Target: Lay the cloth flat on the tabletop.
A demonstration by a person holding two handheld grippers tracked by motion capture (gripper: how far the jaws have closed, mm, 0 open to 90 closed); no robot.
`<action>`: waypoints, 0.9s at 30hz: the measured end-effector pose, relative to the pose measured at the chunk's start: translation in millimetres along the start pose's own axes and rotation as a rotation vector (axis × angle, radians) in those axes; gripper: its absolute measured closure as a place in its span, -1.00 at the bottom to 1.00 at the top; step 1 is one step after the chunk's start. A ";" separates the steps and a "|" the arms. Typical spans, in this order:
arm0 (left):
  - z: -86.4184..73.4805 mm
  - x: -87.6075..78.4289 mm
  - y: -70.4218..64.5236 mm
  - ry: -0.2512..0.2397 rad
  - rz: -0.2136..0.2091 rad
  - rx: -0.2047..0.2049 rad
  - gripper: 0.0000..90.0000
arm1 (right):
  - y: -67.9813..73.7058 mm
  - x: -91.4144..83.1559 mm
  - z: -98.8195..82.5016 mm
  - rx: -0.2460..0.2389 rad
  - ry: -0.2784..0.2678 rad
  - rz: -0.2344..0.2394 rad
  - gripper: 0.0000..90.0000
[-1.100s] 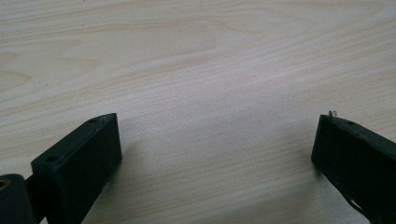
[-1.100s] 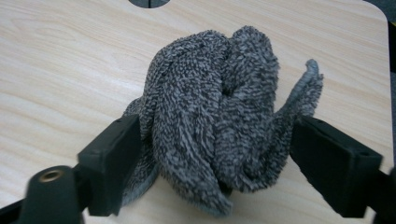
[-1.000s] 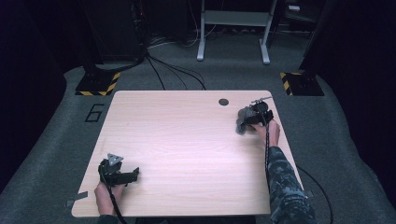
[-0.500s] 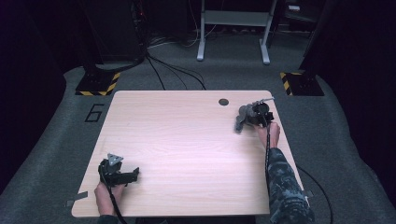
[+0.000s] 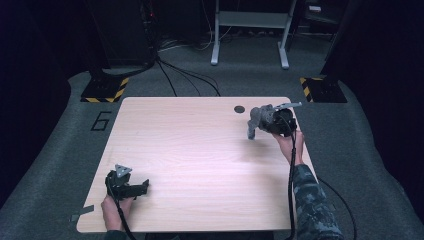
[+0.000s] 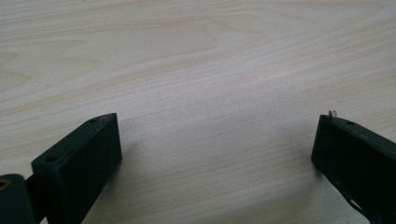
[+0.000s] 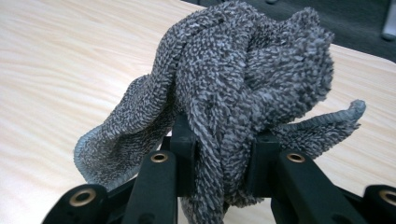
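Near the table's [image 5: 200, 150] far right corner, right gripper [image 5: 256, 120] clamped on a bunched grey cloth [image 7: 243, 84], one end seemingly dangling, left gripper [image 5: 142, 186] near front edge, jaws apart, empty.

Camouflage sleeve [image 5: 311, 200]; black hand-held gripper [image 5: 142, 187] with cable.

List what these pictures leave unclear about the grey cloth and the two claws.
- Grey cloth: bunched in the right gripper view, so its full shape and size are hidden by its own folds.
- Right claw: its pads are buried in the cloth; in the high view it is too small to read.
- Left claw: both jaws are cut off by the bottom edge in the left gripper view.
- Dark round spot: too small to identify in the high view.
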State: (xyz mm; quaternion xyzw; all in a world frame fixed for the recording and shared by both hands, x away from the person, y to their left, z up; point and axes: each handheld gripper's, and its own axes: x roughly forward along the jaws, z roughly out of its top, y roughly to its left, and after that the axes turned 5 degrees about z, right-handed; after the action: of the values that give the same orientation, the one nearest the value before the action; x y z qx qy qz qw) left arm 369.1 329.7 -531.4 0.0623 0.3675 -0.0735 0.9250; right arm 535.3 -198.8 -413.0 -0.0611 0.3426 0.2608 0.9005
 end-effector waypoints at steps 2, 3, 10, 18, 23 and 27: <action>-0.2 0.1 -0.1 -0.001 0.000 -0.001 -0.97 | 6.1 -5.2 0.2 -0.027 -0.005 0.016 0.54; -0.3 0.3 -0.5 -0.003 0.000 -0.006 -0.97 | 14.4 -10.1 -0.1 -0.028 -0.014 0.037 0.54; -0.2 -0.2 -0.3 0.000 0.000 -0.005 -0.97 | 52.9 -19.1 -4.0 -0.097 -0.030 0.093 0.54; -0.5 -0.1 0.2 -0.009 0.007 -0.004 -0.94 | 83.6 -8.9 -15.0 -0.116 -0.017 0.167 0.54; -0.6 0.1 -0.3 -0.011 0.006 -0.010 -0.94 | 103.9 -0.4 -23.8 -0.123 -0.006 0.218 0.54; -0.5 0.1 -0.2 -0.011 0.006 -0.009 -0.94 | 118.1 6.3 -29.3 -0.114 0.001 0.251 0.54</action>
State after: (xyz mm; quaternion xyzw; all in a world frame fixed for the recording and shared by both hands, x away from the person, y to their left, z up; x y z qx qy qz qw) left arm 368.8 329.5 -531.9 0.0586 0.3625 -0.0695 0.9276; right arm 461.7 -103.4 -431.2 -0.0690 0.3329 0.3903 0.8556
